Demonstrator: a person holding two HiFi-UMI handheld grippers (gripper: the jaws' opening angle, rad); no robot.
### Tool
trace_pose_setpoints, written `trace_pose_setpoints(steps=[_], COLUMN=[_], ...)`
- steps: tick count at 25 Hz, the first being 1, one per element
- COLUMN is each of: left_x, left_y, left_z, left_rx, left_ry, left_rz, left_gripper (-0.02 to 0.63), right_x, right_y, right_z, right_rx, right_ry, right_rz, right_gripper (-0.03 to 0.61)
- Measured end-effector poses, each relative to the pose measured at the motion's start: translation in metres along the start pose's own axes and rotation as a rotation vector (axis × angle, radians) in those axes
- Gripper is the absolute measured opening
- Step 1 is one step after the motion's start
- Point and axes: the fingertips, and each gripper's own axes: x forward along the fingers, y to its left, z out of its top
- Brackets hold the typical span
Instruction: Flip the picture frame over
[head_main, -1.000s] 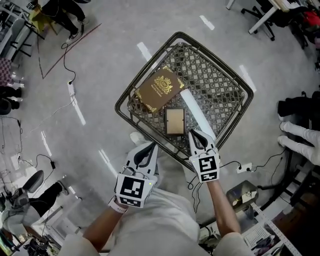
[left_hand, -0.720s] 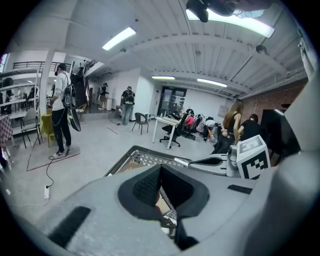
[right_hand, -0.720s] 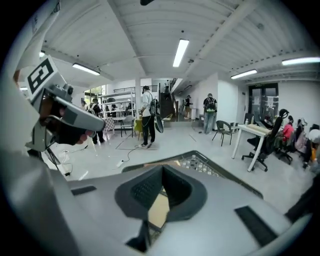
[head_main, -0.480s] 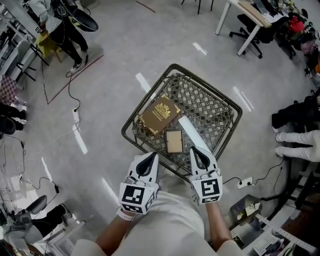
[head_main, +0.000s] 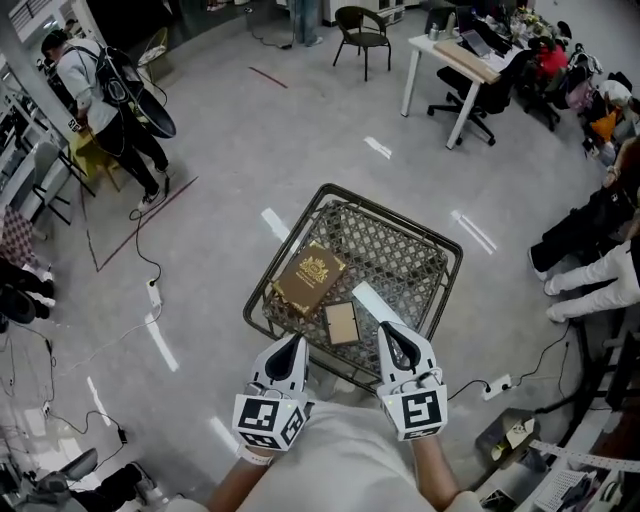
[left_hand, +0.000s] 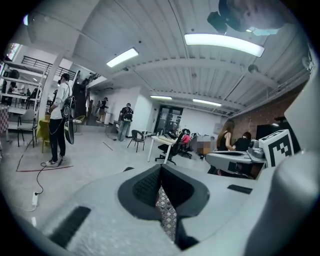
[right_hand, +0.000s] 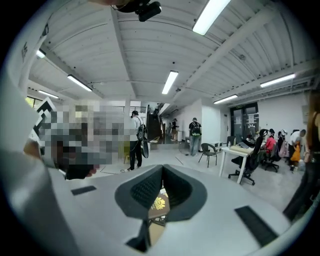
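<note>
Wire mesh basket (head_main: 400, 255), small picture frame (head_main: 341, 323) inside beside brown gold-crest book (head_main: 310, 277), left gripper (head_main: 296, 341), right gripper (head_main: 389, 331), both jaws together, empty.

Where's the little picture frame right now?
In the head view, the frame lies on the mesh table near its front edge, between the brown book and the white strip.

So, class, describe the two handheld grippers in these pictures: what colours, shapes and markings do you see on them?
Both the left gripper and right gripper have white, tapering jaws with black textured pads inside. Each carries a white cube printed with black square markers at its rear. The forearms behind them are bare, over a pale garment.
</note>
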Motion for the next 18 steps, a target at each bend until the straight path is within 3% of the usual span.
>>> trace_pose_setpoints(steps=[7,18], left_x=[-0.003,-0.007], left_y=[-0.012,-0.020], left_z=[0.015,0.017], left_rx=[0.034,0.063], left_ry=[-0.028,-0.033], left_rz=[-0.036,-0.052], left_gripper=[0.017,0.017], right_x=[-0.011,-0.017], right_y=[0.002,0.012], right_z=[0.000,0.001], right_rx=[0.076,0.101], right_ry=[-0.015,-0.001], right_rz=[-0.036,-0.020], right_gripper=[0.017,0.017])
